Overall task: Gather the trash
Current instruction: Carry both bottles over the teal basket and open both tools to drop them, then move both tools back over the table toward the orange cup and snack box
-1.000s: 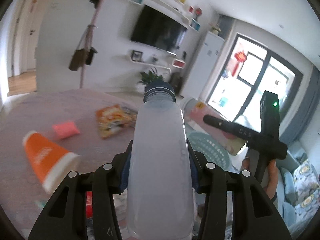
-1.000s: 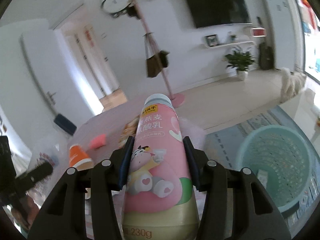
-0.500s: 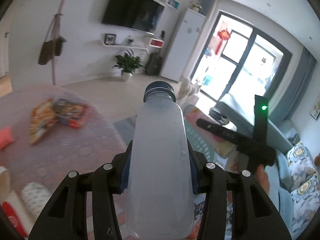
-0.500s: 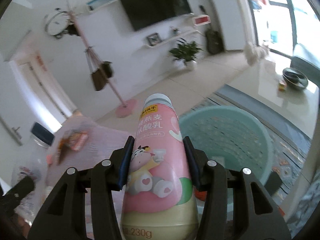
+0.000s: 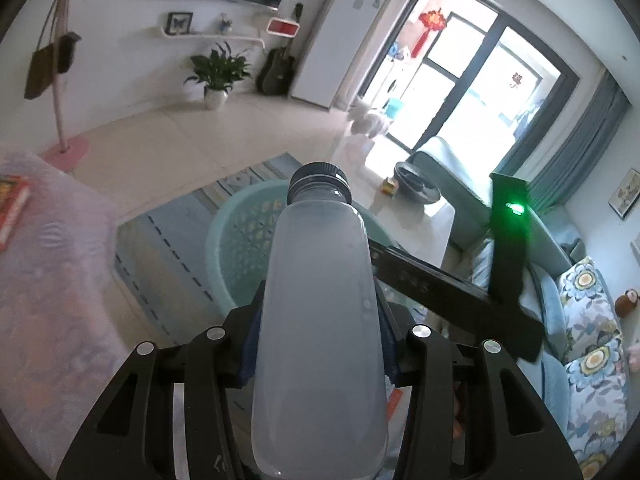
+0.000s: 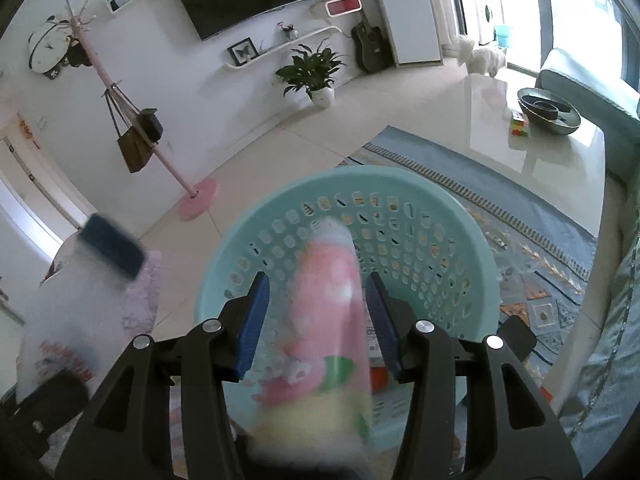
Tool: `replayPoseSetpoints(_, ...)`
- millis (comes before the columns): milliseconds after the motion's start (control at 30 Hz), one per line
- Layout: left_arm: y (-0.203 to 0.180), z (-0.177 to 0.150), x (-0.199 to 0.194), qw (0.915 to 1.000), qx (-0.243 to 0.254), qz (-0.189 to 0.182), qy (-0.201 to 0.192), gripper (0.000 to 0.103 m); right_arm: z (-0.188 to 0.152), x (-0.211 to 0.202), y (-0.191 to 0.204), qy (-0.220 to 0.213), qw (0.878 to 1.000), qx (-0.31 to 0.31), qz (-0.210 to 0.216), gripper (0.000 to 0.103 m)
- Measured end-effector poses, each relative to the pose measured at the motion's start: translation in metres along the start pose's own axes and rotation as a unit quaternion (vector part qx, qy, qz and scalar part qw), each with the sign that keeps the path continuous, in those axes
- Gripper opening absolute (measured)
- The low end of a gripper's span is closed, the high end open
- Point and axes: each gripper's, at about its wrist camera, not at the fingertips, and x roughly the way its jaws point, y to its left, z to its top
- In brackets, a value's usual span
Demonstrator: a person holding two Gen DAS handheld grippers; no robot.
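Note:
My left gripper (image 5: 318, 300) is shut on a frosted clear bottle (image 5: 320, 360) with a dark cap, held above the near side of a teal perforated basket (image 5: 240, 240) on the floor. My right gripper (image 6: 316, 300) hangs over the same basket (image 6: 400, 184), and its jaws are opening. The pink yoghurt bottle (image 6: 328, 304) between them is blurred, with gaps showing on both sides between it and the blue pads. In the right wrist view the frosted bottle (image 6: 80, 288) shows at the left. The right gripper (image 5: 440, 280) crosses behind the bottle in the left wrist view.
A pink-covered table (image 5: 48, 280) with a snack packet (image 5: 12, 208) lies to the left. A glass coffee table (image 6: 520, 152) bearing a bowl (image 6: 548, 110) stands beyond the basket on a patterned rug (image 6: 540, 240). A sofa (image 5: 592, 340) is at the right, a pink coat stand (image 6: 160, 160) at the back.
Both grippers swung away from the pink table toward the basket and tipped downward. The right jaws have parted from the pink bottle, which now blurs as it slips. The left grip is unchanged.

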Motion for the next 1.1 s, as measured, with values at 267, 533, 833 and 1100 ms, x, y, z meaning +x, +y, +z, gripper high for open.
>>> replayPoseSetpoints(267,0.022,-0.002,-0.002,0.9992,-0.039,-0.002,-0.005,0.073,-0.003,-0.003,0.003,-0.013,1.0,-0.014,0.0,0.065)
replayPoseSetpoints(533,0.031,-0.016,-0.062,0.9985,-0.032,0.008,-0.045,0.074,-0.017,0.017,0.061,-0.049,0.993,-0.096,-0.049,0.07)
replayPoseSetpoints(833,0.065,-0.074,-0.167,0.9931,-0.036,0.071,-0.086,0.074,-0.031,0.061,0.087,-0.075,0.974,-0.15,-0.15,0.072)
replayPoseSetpoints(1100,0.101,-0.133,-0.254,0.977,-0.083,0.158,-0.117,0.074,-0.032,0.09,0.095,-0.071,0.96,-0.178,-0.206,0.072)
